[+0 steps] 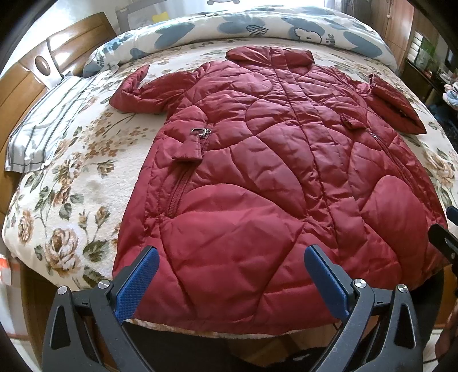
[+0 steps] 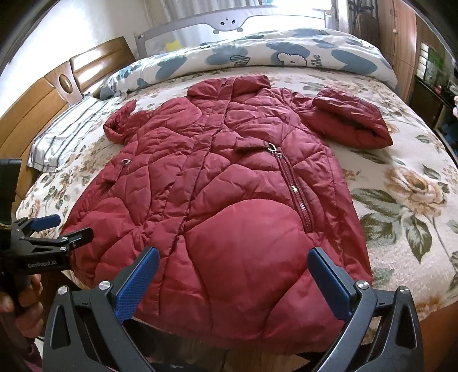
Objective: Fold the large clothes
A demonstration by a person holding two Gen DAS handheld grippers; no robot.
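A red quilted coat (image 1: 257, 177) lies spread flat, front up, filling the centre of a floral bed (image 1: 65, 206). Both sleeves stick out; nothing looks folded yet. The left gripper (image 1: 230, 283) and right gripper (image 2: 233, 283) hover at the lower frame edge, fingers spread, empty.

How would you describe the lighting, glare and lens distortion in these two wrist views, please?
Left wrist: daylight blows out the top edge, sheen on the red coat, bed bulged by fisheye. Right wrist: window overexposed behind the bed rail, dark vignette corners, coat sharp.
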